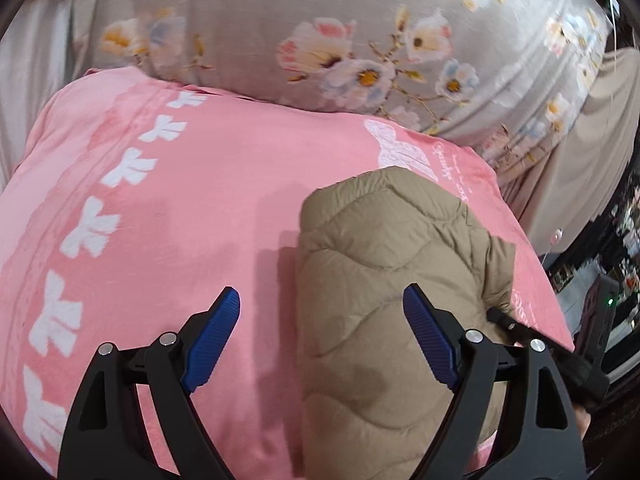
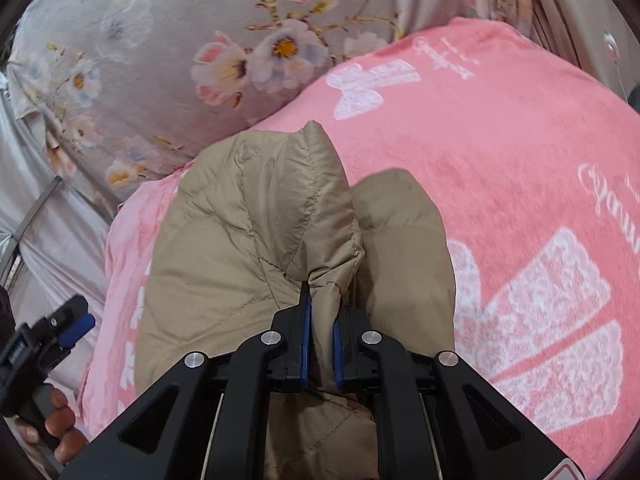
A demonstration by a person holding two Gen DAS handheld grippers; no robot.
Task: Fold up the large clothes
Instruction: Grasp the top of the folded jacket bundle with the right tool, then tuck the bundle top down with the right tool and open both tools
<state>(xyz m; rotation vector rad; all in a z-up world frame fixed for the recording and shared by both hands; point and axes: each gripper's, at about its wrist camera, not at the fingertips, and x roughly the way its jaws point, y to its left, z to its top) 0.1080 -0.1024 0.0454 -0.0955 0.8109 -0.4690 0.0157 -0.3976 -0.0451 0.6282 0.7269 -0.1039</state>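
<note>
In the right wrist view we have our right gripper point(image 2: 322, 320) clamped on a bunched fold of the tan quilted jacket point(image 2: 240, 232), its blue pads pressed against the fabric from both sides at the lower centre of the frame. The jacket lies in the middle of that frame on a pink blanket point(image 2: 500, 160) with white bow prints, and a raised ridge of it runs up from the pinch toward the upper centre. Behind the blanket, across the top left, sits a grey floral pillow point(image 2: 140, 60). At the lower left edge we see our left gripper point(image 2: 76, 322) held in a hand point(image 2: 60, 428). In the left wrist view our left gripper point(image 1: 320, 340) hangs with its fingers spread wide apart, holding nothing; the right finger is over the jacket point(image 1: 384, 260) at lower right, the left finger over bare blanket point(image 1: 180, 220).
</note>
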